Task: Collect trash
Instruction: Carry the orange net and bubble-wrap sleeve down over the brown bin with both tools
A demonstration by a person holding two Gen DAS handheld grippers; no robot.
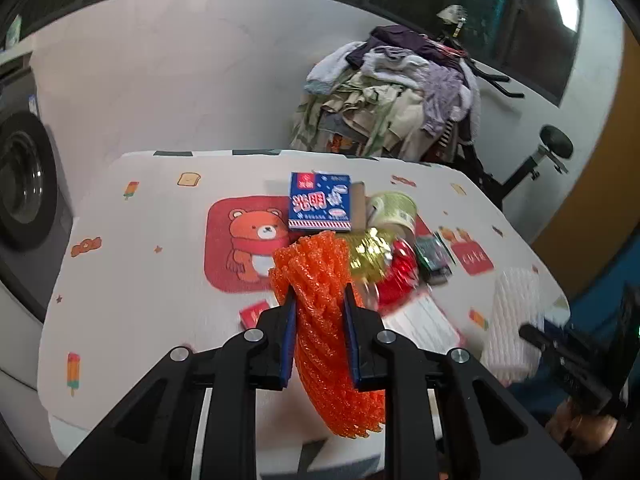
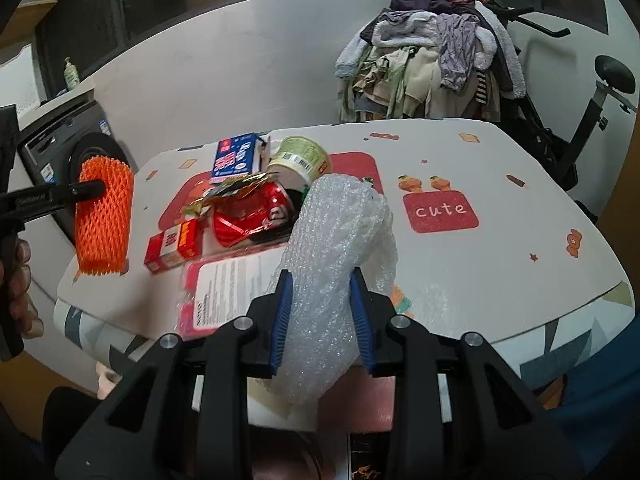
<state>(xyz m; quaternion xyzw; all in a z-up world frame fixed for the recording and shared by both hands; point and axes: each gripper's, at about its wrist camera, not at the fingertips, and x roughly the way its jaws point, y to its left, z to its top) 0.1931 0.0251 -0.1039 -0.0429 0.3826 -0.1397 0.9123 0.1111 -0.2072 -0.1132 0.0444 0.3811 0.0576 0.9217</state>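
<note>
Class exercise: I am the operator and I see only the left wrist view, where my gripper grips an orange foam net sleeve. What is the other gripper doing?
Observer: The right gripper is shut on a clear bubble-wrap bundle, held above the near table edge.
Operator: A small red thing peeks out beside my left finger. What is it?
Observer: A red and orange rectangular cardboard box, lying flat beside the crushed red drink can.
Operator: Anything behind the washing machine?
Observer: A pale green pump bottle stands on the ledge above it.
</note>
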